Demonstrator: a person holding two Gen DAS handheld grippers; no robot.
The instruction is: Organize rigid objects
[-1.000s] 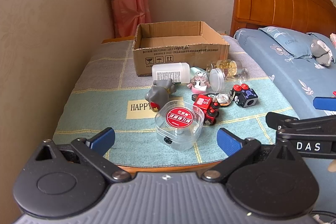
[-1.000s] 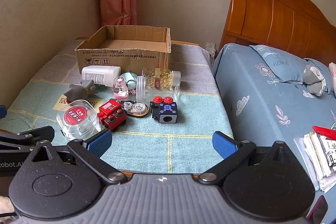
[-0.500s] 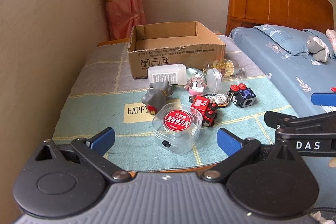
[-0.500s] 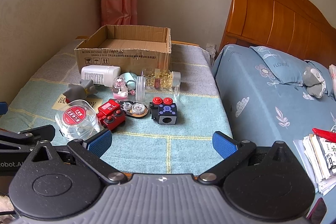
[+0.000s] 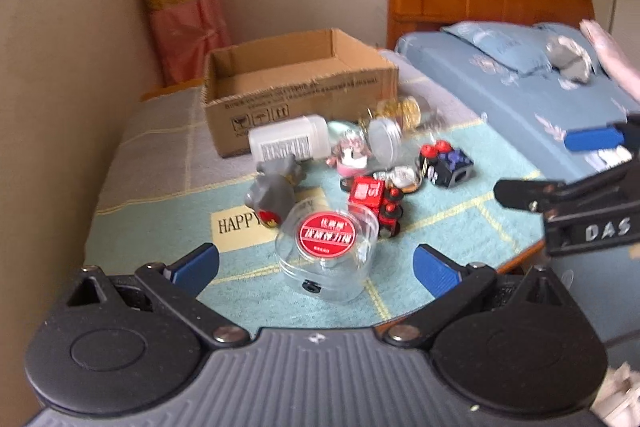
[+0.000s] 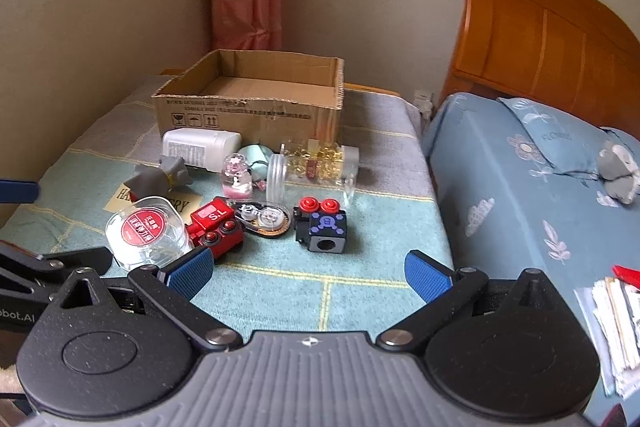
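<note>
Clear case [image 5: 329,254] — btwn left tool [image 5: 316,267] tips.

Left gripper [image 5: 316,265]: black linkage arms, blue fingertip pads [image 5: 196,265], silver pivot screws, ribbed grey housing (right gripper [image 6: 308,273] identical, white "DAS" lettering).

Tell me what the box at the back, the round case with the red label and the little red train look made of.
Box: brown corrugated cardboard, matte, with ragged torn top edges and printed handling marks.
Round case: clear glossy plastic, probably; the cloth shows through its wall around the red label.
Red train: looks like hard glossy plastic or painted wood; its shine leaves that open.
</note>
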